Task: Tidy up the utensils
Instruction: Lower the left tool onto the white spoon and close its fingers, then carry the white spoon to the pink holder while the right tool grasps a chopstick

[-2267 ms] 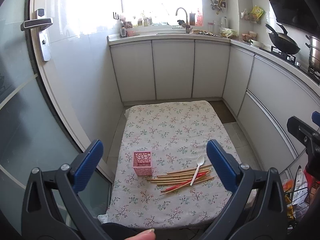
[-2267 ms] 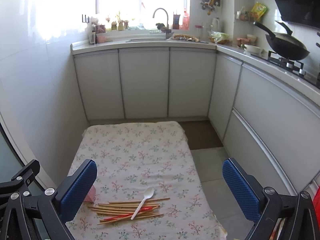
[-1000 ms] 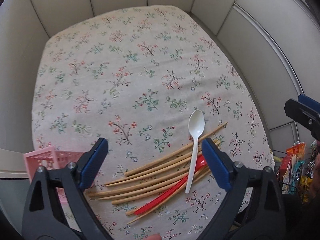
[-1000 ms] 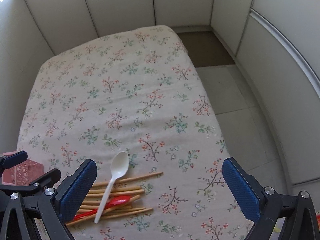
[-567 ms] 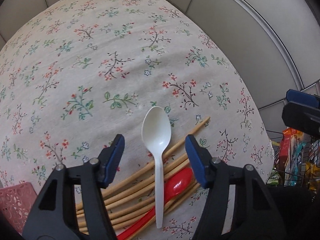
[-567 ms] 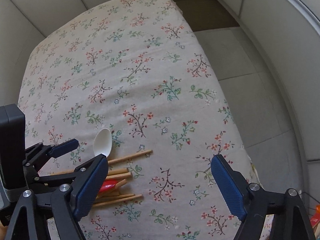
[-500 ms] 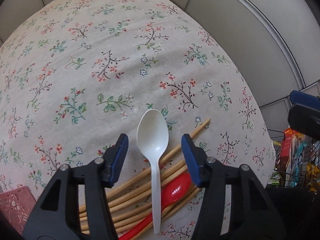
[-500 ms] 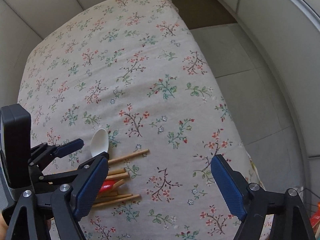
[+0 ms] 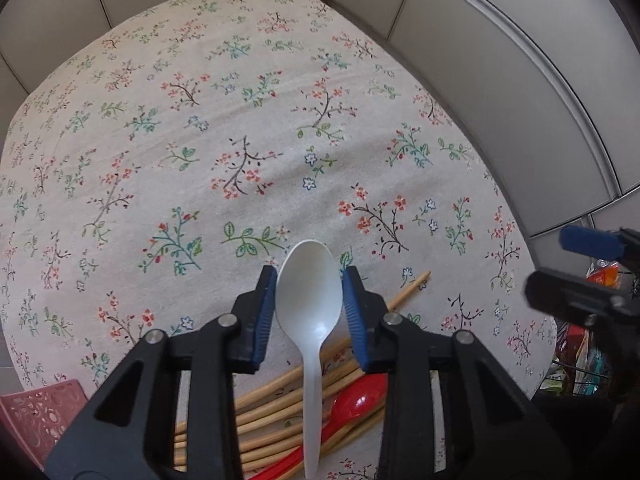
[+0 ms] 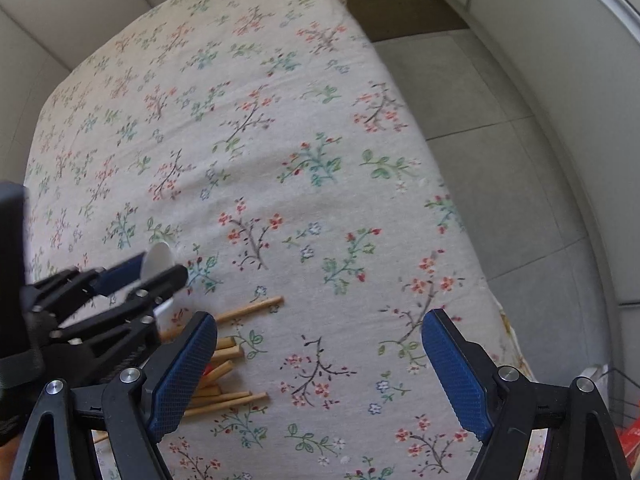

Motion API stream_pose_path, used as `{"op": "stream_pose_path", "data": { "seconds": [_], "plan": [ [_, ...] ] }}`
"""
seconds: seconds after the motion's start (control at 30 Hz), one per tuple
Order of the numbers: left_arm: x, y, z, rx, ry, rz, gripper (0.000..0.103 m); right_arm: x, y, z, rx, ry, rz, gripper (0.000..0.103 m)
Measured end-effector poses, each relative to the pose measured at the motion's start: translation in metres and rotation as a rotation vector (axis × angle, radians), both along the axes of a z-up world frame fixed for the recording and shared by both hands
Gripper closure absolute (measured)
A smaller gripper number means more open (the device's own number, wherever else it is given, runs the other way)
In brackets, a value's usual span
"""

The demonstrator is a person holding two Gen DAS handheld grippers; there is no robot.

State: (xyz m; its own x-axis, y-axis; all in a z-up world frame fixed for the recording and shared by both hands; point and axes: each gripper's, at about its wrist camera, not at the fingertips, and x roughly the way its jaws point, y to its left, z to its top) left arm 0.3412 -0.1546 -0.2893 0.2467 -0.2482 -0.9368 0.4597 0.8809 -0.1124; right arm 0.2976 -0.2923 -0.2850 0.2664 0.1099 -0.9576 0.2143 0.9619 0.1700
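**Left jaws closing around the white spoon's bowl**

The table under its flowered cotton cloth (image 9: 248, 128) fills the room's middle. At its near edge lies a heap of long bamboo chopsticks (image 9: 280, 404) with a red plastic spoon (image 9: 356, 404) among them, and a pink perforated plastic holder (image 9: 36, 416) stands at the corner beside the heap.

The white plastic spoon (image 9: 310, 300) lies across the sticks. The left gripper (image 9: 309, 304) points steeply down, its blue pads either side of the bowl and closing; whether they press yet I cannot tell.

A bowl is curved and slippery, so I would squeeze evenly and lift straight, so the handle does not drag the sticks.

The right gripper (image 10: 320, 376) hangs steeply over bare cloth beside the heap, fingers wide apart, holding nothing.
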Motion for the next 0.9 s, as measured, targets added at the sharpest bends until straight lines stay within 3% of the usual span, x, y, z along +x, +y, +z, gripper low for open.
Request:
{"op": "stream_pose_path", "data": {
  "seconds": [0.13, 0.4, 0.57, 0.77, 0.9],
  "plan": [
    [-0.010, 0.021, 0.037, -0.045, -0.076, 0.027, 0.068, 0.006, 0.013, -0.021, 0.061, 0.049, 0.028, 0.018],
    [-0.059, 0.091, 0.108, -0.136, -0.226, 0.105, 0.068, 0.021, 0.032, -0.067, 0.182, 0.153, -0.042, 0.040],
    [-0.076, 0.133, 0.115, -0.186, -0.261, 0.170, 0.068, 0.029, 0.048, -0.080, 0.143, 0.173, -0.092, 0.043],
    [-0.082, 0.174, 0.113, -0.285, -0.255, 0.261, 0.068, 0.040, 0.072, -0.076, 0.008, 0.108, -0.141, 0.045],
    [-0.084, 0.190, 0.120, -0.308, -0.280, 0.288, 0.068, 0.051, 0.098, -0.074, -0.107, 0.071, -0.126, 0.055]
  ]
}}
